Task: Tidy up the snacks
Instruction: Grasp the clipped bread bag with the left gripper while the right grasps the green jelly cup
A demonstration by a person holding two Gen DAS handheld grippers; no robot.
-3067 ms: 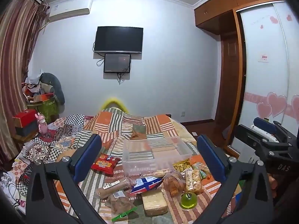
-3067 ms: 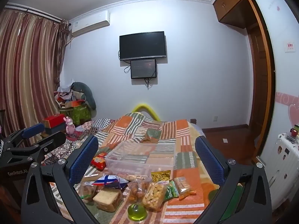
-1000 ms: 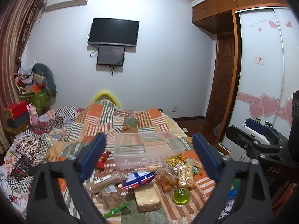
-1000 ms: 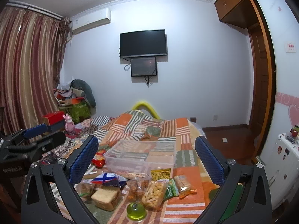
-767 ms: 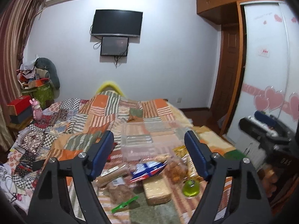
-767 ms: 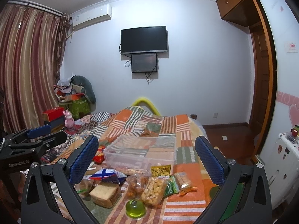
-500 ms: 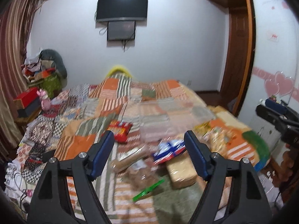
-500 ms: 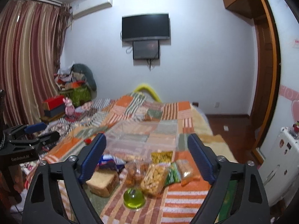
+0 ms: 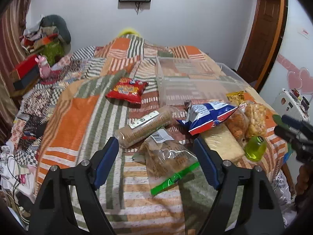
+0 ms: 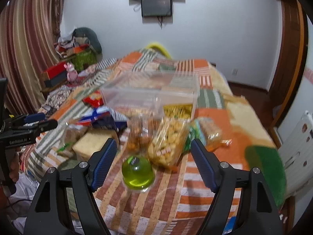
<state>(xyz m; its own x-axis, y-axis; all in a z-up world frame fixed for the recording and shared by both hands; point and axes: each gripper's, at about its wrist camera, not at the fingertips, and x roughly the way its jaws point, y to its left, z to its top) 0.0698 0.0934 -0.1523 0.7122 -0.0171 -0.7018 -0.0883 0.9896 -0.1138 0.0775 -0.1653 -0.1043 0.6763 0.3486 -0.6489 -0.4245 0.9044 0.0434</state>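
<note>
Snacks lie on a patchwork bed in front of a clear plastic bin [image 9: 197, 82] [image 10: 150, 94]. My left gripper [image 9: 156, 156] is open and empty above a clear bag of brown snacks with a green clip [image 9: 168, 156]. Beyond it lie a long biscuit roll [image 9: 144, 125], a red bag [image 9: 127, 90], a blue-white bag [image 9: 209, 115] and a pale block [image 9: 221, 143]. My right gripper [image 10: 153, 156] is open and empty above a green jelly cup [image 10: 138, 174] [image 9: 255, 146]. A bag of puffed snacks [image 10: 168, 143] lies just past it.
A cluttered side table with a red box [image 9: 25, 70] stands left of the bed. A white appliance [image 9: 289, 105] stands at the right of the bed. The bed's near edge [image 10: 137, 219] is close below my right gripper.
Both grippers have tilted down and moved closer to the snacks on the bed. Their jaws have narrowed somewhat but stay open.
</note>
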